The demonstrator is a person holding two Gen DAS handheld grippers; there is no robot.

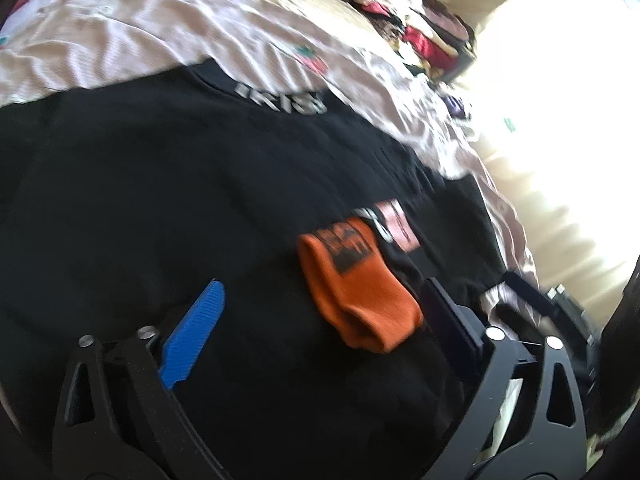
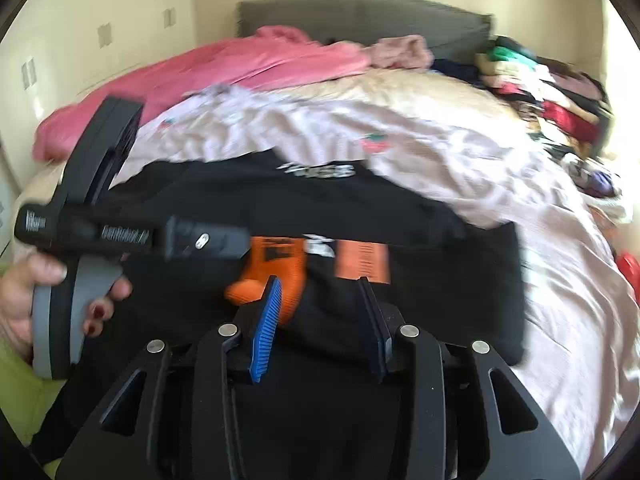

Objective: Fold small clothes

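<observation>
Orange sock (image 1: 356, 280) lies flat on the black garment (image 1: 160, 200), approx mid-bed, w/ a pink-orange label (image 1: 400, 226) just beside it at its 1 o'clock in the left wrist view. Sock looks light, soft, floppy: it'll sag and bunch if you lift by one end, and knit should give decent grip on the ribbed pads. Judgement: take it at the cuff or toe edge, pinch both layers, keep it low so it doesn't twist.

Left gripper (image 1: 328, 304) is spread wide, nothing between the pads; sock sits between the fingers, nearer the right-hand one, not pressed as far as I can tell. Right gripper (image 2: 316, 316) is partway open, fairly narrow gap, empty; sock is at its 11 o'clock, partly hidden behind the blue pad (image 2: 266, 328).

Your left hand (image 2: 24, 288) w/ its tool shows at 9 o'clock in the right wrist view. Pale bedsheet (image 1: 200, 48) lies beyond the black garment at 12, pink blanket (image 2: 220, 68) further back, stacked clothes pile (image 2: 540, 88) at 2 o'clock.
</observation>
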